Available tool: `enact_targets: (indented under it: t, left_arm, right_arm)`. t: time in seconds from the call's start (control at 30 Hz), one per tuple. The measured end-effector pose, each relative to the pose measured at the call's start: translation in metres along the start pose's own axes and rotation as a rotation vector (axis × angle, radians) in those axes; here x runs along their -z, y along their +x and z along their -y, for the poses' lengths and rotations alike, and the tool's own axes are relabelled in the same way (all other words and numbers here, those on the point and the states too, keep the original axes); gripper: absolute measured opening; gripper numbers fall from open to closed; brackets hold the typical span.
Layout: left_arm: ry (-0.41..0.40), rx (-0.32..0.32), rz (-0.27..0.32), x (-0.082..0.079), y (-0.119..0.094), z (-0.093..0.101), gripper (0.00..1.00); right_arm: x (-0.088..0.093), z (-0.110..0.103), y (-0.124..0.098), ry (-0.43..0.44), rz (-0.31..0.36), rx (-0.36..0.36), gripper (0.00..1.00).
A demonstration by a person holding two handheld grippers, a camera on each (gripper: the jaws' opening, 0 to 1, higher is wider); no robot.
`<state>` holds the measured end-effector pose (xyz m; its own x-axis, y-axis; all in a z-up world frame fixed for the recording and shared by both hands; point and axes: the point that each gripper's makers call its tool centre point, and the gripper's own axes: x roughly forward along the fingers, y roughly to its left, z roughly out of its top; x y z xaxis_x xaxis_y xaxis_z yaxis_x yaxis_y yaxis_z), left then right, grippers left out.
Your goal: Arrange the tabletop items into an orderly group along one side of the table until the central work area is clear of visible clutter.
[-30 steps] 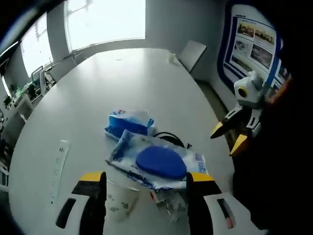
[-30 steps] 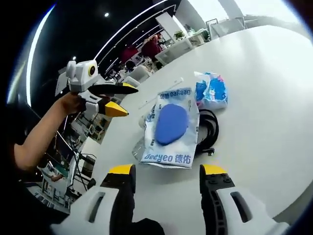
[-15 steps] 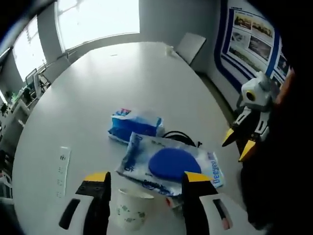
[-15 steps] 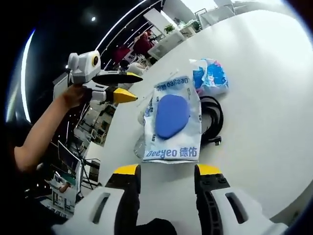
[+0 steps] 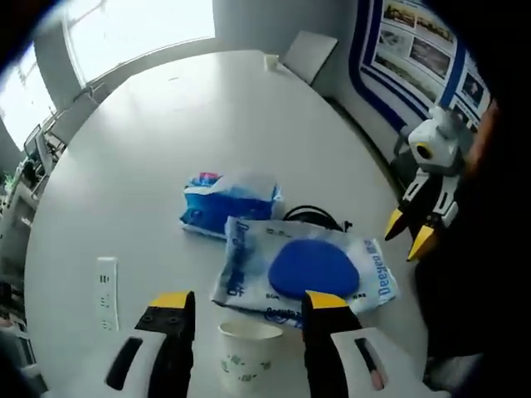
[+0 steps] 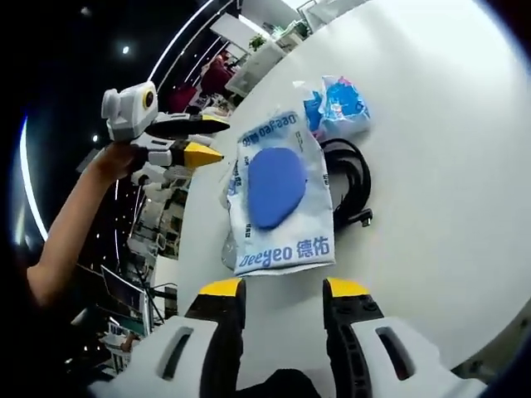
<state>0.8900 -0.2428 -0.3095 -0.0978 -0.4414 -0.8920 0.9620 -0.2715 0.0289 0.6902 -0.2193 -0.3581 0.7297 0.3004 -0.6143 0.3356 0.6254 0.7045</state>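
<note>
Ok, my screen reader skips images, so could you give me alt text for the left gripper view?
The left gripper hangs open above a paper cup on a white table. Beyond the cup lie a wet-wipes pack, a blue tissue pack and a black cable; the right gripper enters from the right.

On the table, the wipes pack lies just beyond the paper cup. The tissue packet sits farther out, beside the cable tucked behind the pack. A power strip lies apart to the left.
</note>
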Motion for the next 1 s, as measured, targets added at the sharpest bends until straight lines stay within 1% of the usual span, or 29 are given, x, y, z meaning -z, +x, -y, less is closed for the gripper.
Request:
enact_targets:
  t: [0.03,0.13,0.2,0.4,0.5,0.6,0.77,0.93,1.0]
  left_arm:
    - [0.001,0.001,-0.004,0.000,0.001,-0.001,0.48]
    - [0.003,0.013,-0.029,0.000,0.007,-0.005,0.46]
    - [0.003,0.016,-0.033,-0.001,0.011,-0.007,0.46]
    - [0.020,0.019,-0.039,-0.007,0.018,-0.010,0.46]
    - [0.040,0.031,-0.051,-0.006,0.023,-0.010,0.44]
    - [0.051,0.032,-0.068,-0.004,0.027,-0.012,0.44]
    - [0.063,0.046,-0.085,-0.003,0.035,-0.013,0.42]
    - [0.058,0.063,-0.104,0.003,0.043,-0.011,0.40]
    - [0.064,0.050,-0.080,-0.001,0.043,-0.012,0.38]
  right_arm:
    - [0.000,0.000,0.001,0.015,-0.001,-0.002,0.32]
    - [0.002,-0.003,0.005,0.105,-0.008,-0.026,0.32]
    - [0.005,-0.003,0.009,0.110,-0.022,-0.027,0.32]
    - [0.005,-0.003,0.016,0.140,-0.034,-0.024,0.30]
    - [0.002,0.000,0.020,0.147,-0.037,0.000,0.30]
    - [0.002,0.004,0.022,0.177,-0.046,0.039,0.30]
    - [0.002,0.002,0.029,0.220,-0.060,0.042,0.29]
    - [0.003,0.001,0.034,0.278,-0.064,0.032,0.27]
    - [0.003,0.001,0.035,0.286,-0.064,0.032,0.26]
